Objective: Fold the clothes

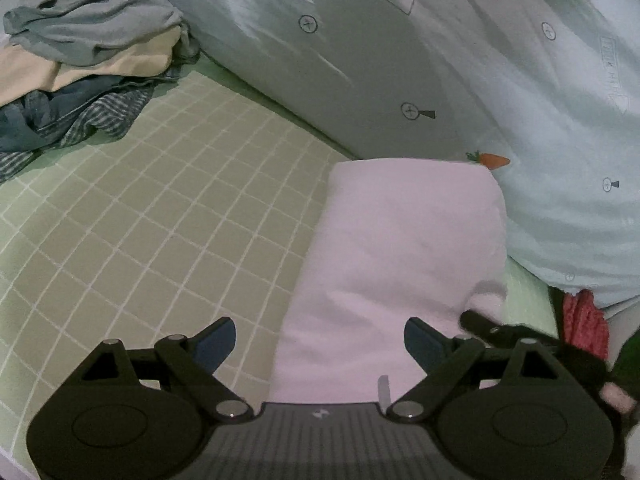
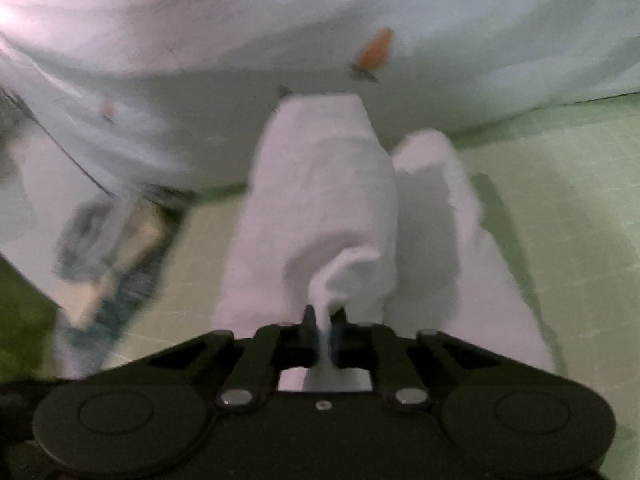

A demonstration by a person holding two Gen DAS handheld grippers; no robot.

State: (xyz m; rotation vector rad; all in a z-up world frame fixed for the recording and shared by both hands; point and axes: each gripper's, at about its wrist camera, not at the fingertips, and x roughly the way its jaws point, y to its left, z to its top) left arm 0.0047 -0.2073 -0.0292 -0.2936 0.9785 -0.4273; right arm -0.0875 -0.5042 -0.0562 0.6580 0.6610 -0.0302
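Note:
A pale pink-white garment [image 1: 400,264] lies folded into a long strip on the green checked sheet [image 1: 160,216]. My left gripper [image 1: 320,340] hovers over its near end, open, with the cloth below and between its fingers but not pinched. In the right wrist view the same garment [image 2: 320,200] rises in a bunched fold. My right gripper [image 2: 324,320] is shut on a pinch of that cloth at its near edge. The right gripper's dark fingers [image 1: 480,322] also show at the right edge of the left wrist view.
A heap of unfolded clothes [image 1: 80,60], grey-green, cream and blue striped, sits at the far left. A pale blue printed duvet [image 1: 440,60] is banked up behind the garment. A red cloth [image 1: 584,324] lies at the right.

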